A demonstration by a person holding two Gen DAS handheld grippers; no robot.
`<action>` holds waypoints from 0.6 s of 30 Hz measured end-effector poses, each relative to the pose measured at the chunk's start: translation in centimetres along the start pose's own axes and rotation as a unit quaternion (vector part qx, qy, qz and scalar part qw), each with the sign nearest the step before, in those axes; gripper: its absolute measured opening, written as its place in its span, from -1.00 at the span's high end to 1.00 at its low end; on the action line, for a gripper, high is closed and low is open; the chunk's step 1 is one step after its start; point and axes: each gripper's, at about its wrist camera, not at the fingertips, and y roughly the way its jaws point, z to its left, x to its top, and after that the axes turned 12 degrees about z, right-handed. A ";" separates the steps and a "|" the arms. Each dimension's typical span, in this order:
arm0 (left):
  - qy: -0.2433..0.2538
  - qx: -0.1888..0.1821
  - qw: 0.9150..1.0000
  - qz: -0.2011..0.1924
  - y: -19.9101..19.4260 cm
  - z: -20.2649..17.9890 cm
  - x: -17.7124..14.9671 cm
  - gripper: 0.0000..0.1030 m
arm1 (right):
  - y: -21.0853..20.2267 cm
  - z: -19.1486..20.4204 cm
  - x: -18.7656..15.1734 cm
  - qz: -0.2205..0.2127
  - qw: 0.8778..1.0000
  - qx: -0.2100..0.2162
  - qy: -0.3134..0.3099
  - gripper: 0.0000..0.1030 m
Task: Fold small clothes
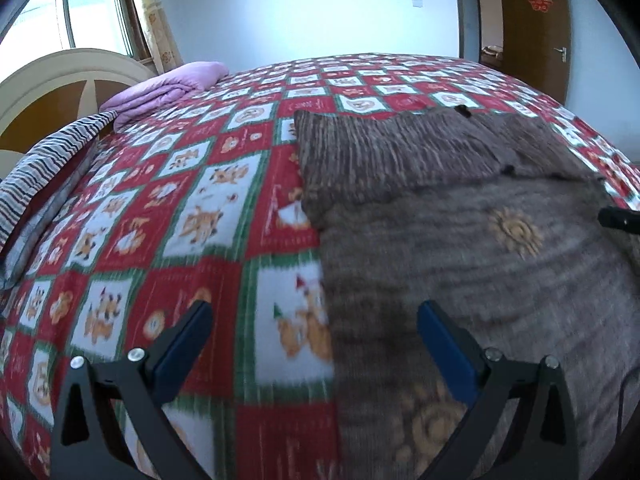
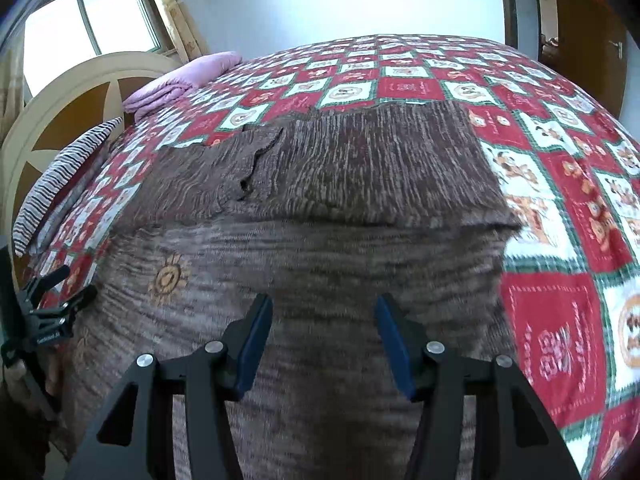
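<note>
My left gripper (image 1: 314, 324) and right gripper (image 2: 324, 316) hang wide and empty over the brown sweater (image 2: 320, 208); I should pinch its lower-frame hem, probably both corners together.

We see a red, white and green checked bedspread (image 1: 208, 184), a folded lilac quilt (image 1: 168, 88) near a striped pillow (image 1: 52, 160), and a brown wooden door (image 1: 536, 20).

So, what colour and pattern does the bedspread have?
Red and white checks with green borders and orange cartoon figures on the bedspread; clearest in the left wrist view.
</note>
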 end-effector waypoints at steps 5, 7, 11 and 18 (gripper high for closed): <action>-0.006 -0.008 1.000 0.002 -1.0 0.3 -2.2 -1.00 | -0.8 0.0 -2.0 0.002 1.000 -0.008 -0.006 -0.07; -0.009 -0.011 1.000 0.003 -1.2 0.5 -2.7 -1.00 | -1.1 0.0 -2.9 0.002 1.000 -0.012 -0.006 -0.07; -0.015 -0.015 1.000 0.006 -1.6 0.8 -4.0 -1.00 | -1.7 0.0 -4.5 0.002 1.000 -0.021 -0.005 -0.07; -0.021 -0.031 0.999 0.015 -2.6 1.1 -6.1 -1.00 | -2.7 1.0 -6.6 0.009 0.999 -0.037 -0.012 -0.16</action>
